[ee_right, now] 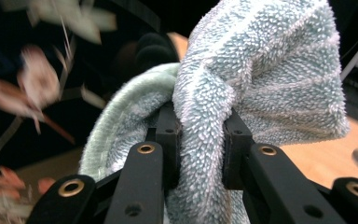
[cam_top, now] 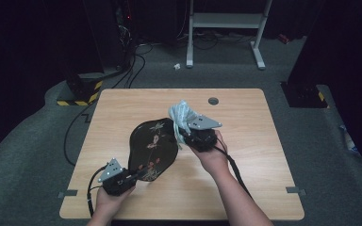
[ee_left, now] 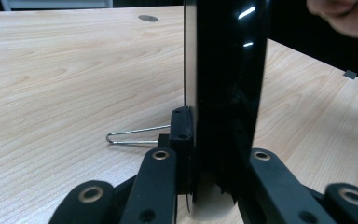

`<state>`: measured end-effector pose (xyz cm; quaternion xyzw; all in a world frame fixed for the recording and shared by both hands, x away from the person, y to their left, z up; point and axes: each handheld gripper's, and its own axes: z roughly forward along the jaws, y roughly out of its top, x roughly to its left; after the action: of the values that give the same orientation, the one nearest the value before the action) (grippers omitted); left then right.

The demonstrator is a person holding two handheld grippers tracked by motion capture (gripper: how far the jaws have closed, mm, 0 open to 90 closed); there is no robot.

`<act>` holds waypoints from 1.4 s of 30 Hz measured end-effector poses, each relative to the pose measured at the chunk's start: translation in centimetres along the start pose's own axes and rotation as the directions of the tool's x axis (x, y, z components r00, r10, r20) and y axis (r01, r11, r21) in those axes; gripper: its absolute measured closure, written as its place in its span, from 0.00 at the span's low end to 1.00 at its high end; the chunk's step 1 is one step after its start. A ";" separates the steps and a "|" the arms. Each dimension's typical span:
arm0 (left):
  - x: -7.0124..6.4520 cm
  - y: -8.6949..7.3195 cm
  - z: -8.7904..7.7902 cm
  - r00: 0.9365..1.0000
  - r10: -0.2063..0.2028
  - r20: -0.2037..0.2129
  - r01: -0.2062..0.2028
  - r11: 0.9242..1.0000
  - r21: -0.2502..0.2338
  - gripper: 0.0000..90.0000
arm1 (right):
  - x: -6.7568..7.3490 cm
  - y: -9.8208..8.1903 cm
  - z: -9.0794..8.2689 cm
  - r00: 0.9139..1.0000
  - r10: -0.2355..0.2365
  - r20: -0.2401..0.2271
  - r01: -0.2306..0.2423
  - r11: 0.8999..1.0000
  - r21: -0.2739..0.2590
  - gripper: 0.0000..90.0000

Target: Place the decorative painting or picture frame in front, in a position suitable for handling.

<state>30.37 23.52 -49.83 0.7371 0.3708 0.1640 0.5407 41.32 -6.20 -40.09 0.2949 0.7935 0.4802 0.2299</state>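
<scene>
1. Holding: your left gripper (cam_top: 131, 176) is clamped on the near end of the tray (cam_top: 152, 147). In the left gripper view the jaws stand either side of the tray's black edge (ee_left: 223, 93), pads pressed on it, with the tray rising on edge straight ahead of them.

2. Holding: your right gripper (cam_top: 183, 134) is pinched tight on the cloth (cam_top: 183, 115). In the right gripper view the pale blue cloth (ee_right: 261, 79) is bunched between the jaws and billows out above and beyond them.

3. Tray, position: tilted up off the table (cam_top: 245, 160), its patterned face turned toward your right gripper. The long axis runs from the left jaws up and away toward the far end, which lies just beside the right jaws.

4. Key relation: the tray face lies left of and just below the cloth, as the blurred pattern (ee_right: 32, 88) left of the right jaws confirms. Whether cloth and tray touch at this instant you cannot tell from the frames.

5. Nearer hand: the right, by a wide margin; the left serves as the holder.

6. Judgement: the work looks like wiping the tray. Your next stroke should likely run along the long axis, from the far end down toward the left jaws.

7. Other item: a wire clip (ee_left: 135, 136) lies on the table just beyond the left jaws.
</scene>
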 end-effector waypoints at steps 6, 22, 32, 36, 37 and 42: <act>-0.1 0.1 0.1 1.000 0.000 -0.002 0.000 1.000 0.000 0.89 | 0.2 2.6 -1.1 1.000 -0.028 -0.009 0.027 0.997 -0.078 0.82; -0.2 0.1 0.2 1.000 0.001 -0.003 -0.001 1.000 -0.005 0.89 | 2.1 3.4 -1.7 0.993 -0.089 -0.081 0.079 0.990 -0.117 0.81; -0.2 0.1 0.2 1.000 0.004 -0.003 -0.004 1.000 -0.001 0.89 | 1.9 -1.3 -1.0 0.998 -0.047 -0.039 0.046 0.999 -0.018 0.82; -0.2 0.1 0.3 1.000 -0.001 -0.001 0.001 1.000 -0.003 0.89 | -0.3 -4.4 1.3 1.000 0.024 -0.017 -0.022 0.994 0.105 0.82; -0.2 0.1 0.3 1.000 0.000 -0.001 0.000 1.000 -0.003 0.89 | -0.7 -5.2 2.0 0.999 0.034 -0.030 -0.030 0.990 0.141 0.82; -0.2 0.1 0.3 1.000 -0.007 -0.005 0.007 1.000 -0.007 0.89 | -0.3 -8.5 4.2 0.991 0.061 -0.120 -0.029 0.967 0.254 0.82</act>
<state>30.46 23.12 -49.82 0.7334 0.3741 0.1653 0.5431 42.19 -6.88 -49.50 0.3086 0.8540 0.3986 0.1290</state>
